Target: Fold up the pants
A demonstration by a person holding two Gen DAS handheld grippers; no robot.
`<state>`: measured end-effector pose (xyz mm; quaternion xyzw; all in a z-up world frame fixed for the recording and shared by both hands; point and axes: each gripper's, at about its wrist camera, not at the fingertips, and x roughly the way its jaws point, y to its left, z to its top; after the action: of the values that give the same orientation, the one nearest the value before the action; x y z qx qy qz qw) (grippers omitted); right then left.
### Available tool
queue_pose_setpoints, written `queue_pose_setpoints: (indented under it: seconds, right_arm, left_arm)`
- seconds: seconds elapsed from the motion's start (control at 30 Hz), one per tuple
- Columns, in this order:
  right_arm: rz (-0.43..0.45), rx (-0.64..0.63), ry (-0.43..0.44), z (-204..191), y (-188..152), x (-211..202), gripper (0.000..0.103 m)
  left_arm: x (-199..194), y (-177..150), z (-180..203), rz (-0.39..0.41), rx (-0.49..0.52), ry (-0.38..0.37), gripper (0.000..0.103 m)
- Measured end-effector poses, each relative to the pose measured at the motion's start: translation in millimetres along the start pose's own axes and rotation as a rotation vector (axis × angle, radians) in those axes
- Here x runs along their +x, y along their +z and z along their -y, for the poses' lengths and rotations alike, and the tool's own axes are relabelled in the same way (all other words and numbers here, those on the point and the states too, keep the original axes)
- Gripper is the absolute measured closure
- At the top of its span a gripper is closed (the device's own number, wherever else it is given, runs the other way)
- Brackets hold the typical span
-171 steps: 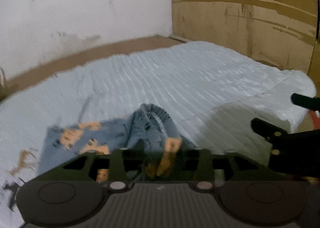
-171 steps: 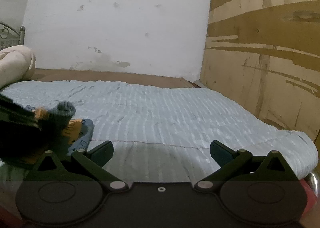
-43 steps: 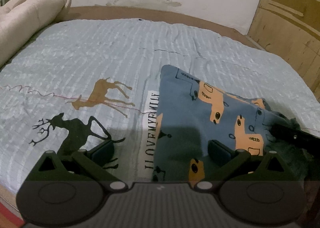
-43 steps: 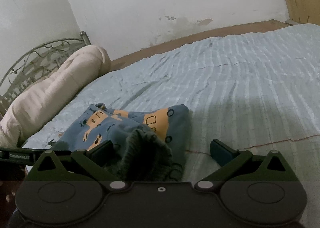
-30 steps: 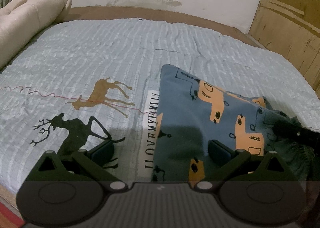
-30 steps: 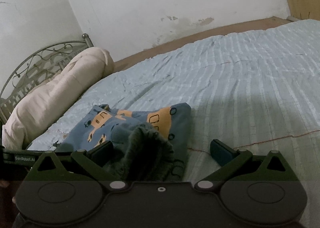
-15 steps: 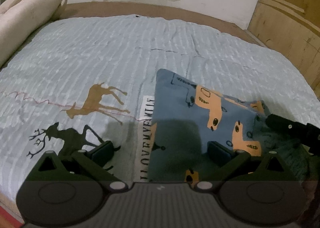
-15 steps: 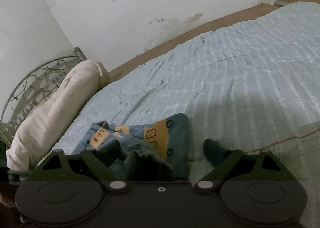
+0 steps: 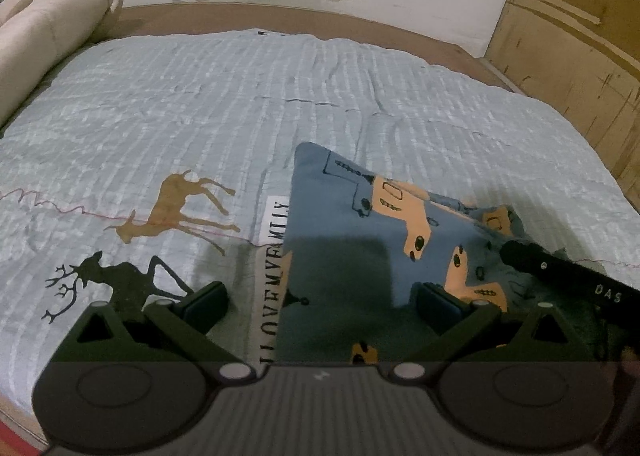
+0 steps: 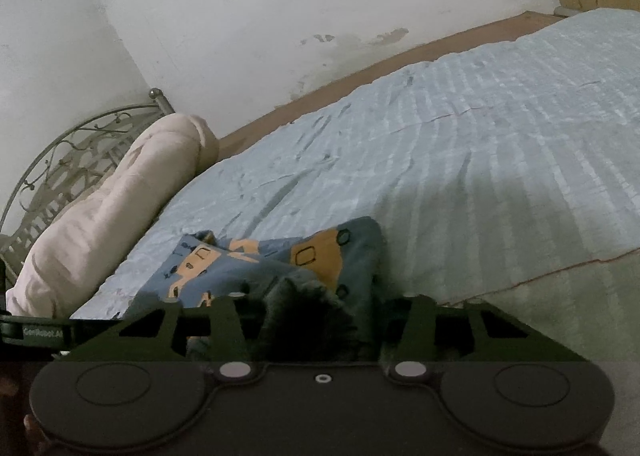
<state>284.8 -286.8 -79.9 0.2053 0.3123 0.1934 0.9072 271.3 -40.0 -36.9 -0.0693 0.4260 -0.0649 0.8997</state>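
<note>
covering the frame: pale blue quilt (image 9: 280,104) on the bed, deer prints and a text strip near its front edge. beige roll (image 10: 112,208) along the metal headboard (image 10: 60,160). pants (image 9: 360,240), blue with orange trucks, lie folded on the quilt front-right, partly over the text strip. left gripper (image 9: 320,296) spread wide, low over the pants' near edge, gripping nothing. right gripper (image 10: 308,316) pinched together on the pants' dark waistband.
</note>
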Motion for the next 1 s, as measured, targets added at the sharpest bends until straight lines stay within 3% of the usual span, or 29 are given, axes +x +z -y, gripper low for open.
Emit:
queue_pose_setpoints:
  seconds: [0.07, 0.27, 0.33, 0.57, 0.73, 1.0]
  right_arm:
    - [0.001, 0.000, -0.001, -0.8, -1.0, 0.4, 0.065]
    - [-0.008, -0.007, -0.023, -6.4, 1.1, -0.3, 0.068]
    - [-0.029, -0.008, -0.054, -12.9, 4.9, 0.5, 0.069]
    - [-0.105, -0.074, -0.156, -41.1, 23.1, 5.0, 0.074]
    - [-0.090, -0.100, -0.160, -50.4, 26.5, -0.5, 0.076]
    - [-0.071, -0.121, -0.154, -59.6, 31.7, -8.7, 0.080]
  left_arm:
    - [-0.6, 0.2, -0.2, 0.000, -0.002, -0.002, 0.004]
    - [-3.2, 1.4, -2.7, -0.005, -0.021, -0.031, 0.031]
    - [-4.2, 1.5, -3.6, -0.003, -0.032, -0.043, 0.050]
    - [-7.7, 2.5, -6.2, -0.003, -0.064, -0.042, 0.068]
    - [-11.6, 3.2, -2.3, 0.003, -0.056, -0.032, 0.079]
    - [-16.7, 5.3, 0.6, 0.015, -0.053, -0.025, 0.086]
